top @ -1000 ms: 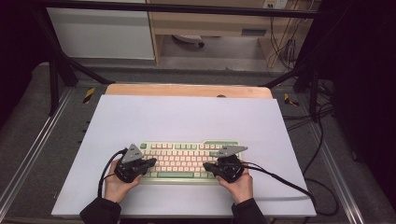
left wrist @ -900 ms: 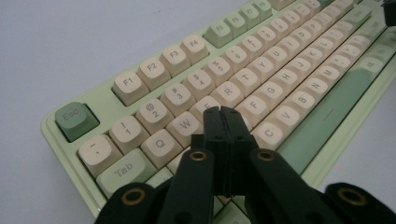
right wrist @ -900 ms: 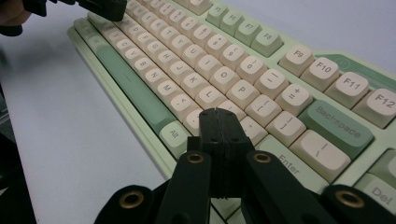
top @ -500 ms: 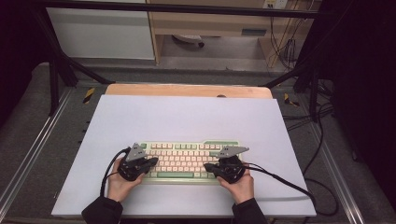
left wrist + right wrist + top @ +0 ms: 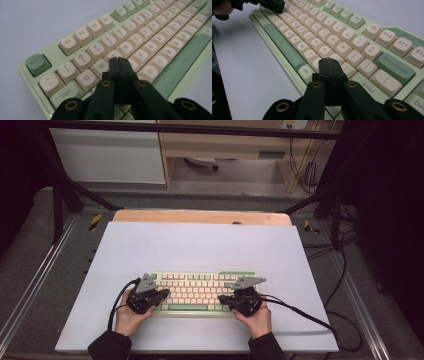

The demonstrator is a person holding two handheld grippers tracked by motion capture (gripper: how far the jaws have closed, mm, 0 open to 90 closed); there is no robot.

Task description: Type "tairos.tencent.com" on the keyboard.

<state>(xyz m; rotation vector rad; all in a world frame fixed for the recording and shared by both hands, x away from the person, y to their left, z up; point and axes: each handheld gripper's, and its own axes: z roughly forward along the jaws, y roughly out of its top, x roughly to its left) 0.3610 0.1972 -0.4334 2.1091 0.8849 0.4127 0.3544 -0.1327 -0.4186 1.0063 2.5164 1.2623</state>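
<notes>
Two grippers sit over a pale green keyboard (image 5: pixel 200 292) that lies near the front edge of the white table mat (image 5: pixel 200 245). Left gripper (image 5: pixel 119 60) has its jaws pressed together, empty, tip above the home row close to the W and E keys. Right gripper (image 5: pixel 329 60) likewise pressed together, empty, tip over the keys between L and Enter (image 5: pixel 368 88). Contact with a keycap is too close to tell. Step in hand looks like key pressing with closed tips. Next move probably calls for a short straight dip onto one keycap, centred so neighbours are not struck.
</notes>
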